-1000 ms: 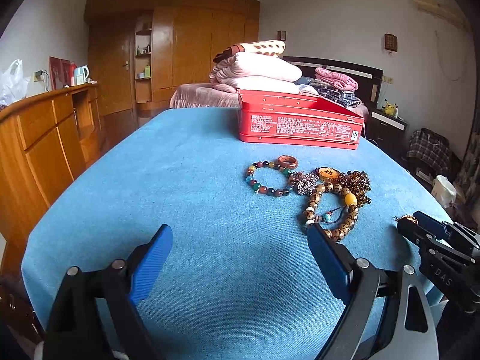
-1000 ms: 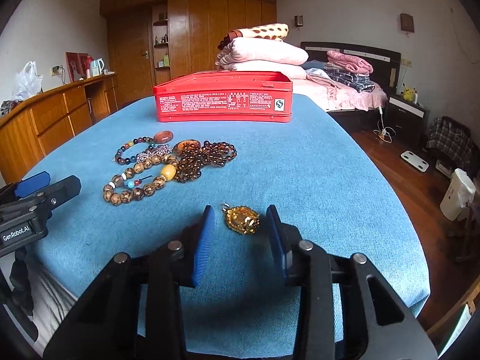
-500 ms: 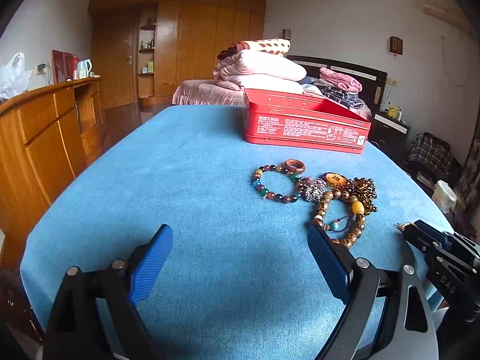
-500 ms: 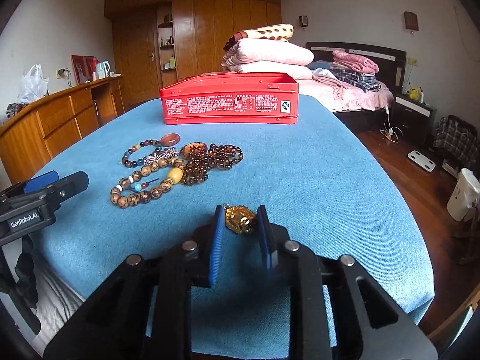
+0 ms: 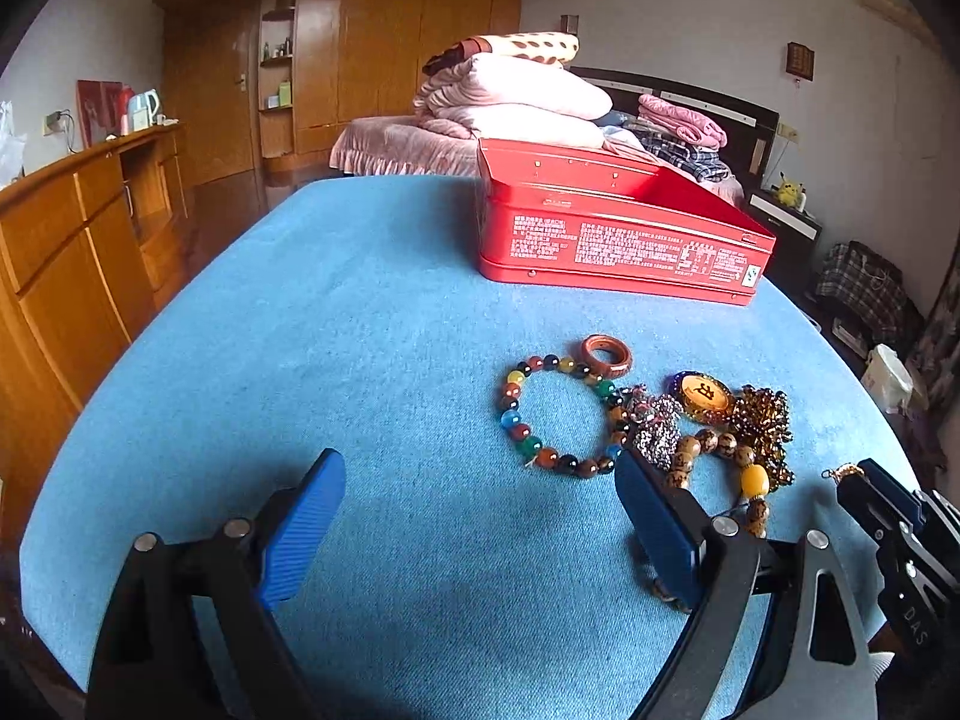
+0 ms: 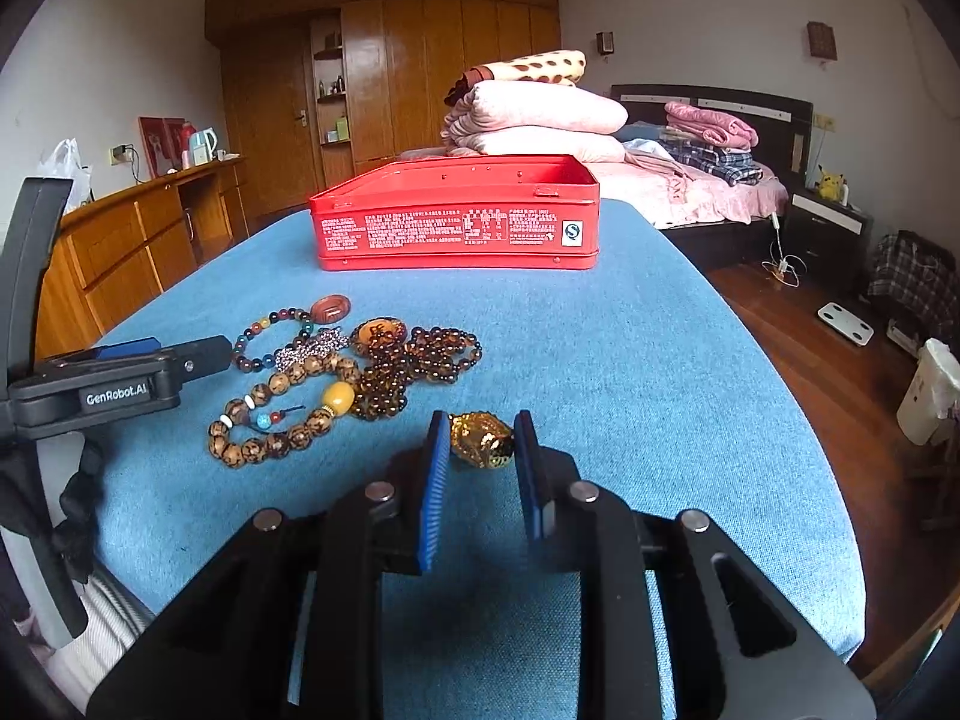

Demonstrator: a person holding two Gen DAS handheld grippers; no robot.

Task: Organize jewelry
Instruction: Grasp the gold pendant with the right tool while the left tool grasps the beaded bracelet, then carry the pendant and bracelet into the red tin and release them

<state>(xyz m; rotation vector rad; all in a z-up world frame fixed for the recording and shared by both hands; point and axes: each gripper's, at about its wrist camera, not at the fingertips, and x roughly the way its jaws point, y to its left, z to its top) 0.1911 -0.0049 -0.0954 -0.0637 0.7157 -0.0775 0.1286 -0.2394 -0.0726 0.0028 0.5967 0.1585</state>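
Observation:
A heap of jewelry lies on the blue table (image 5: pixel 360 312): a multicolour bead bracelet (image 5: pixel 555 414), a brown ring (image 5: pixel 606 354), an amber pendant (image 5: pixel 703 395), dark amber beads (image 6: pixel 420 360) and a wooden bead strand (image 6: pixel 282 414). An open red tin (image 6: pixel 456 228) stands behind them. My right gripper (image 6: pixel 482 450) is shut on a gold pendant (image 6: pixel 483 440) just above the cloth. My left gripper (image 5: pixel 480 510) is open and empty, just short of the bracelet, its right finger beside the wooden beads.
A wooden sideboard (image 5: pixel 72 240) runs along the left. A bed with stacked bedding (image 6: pixel 540 114) stands behind the table. The table's right edge drops to a wooden floor (image 6: pixel 840 360) with a white bin (image 6: pixel 933 390).
My right gripper closed around the gold pendant and lifted it slightly. My left gripper moved forward toward the bracelets, still open.

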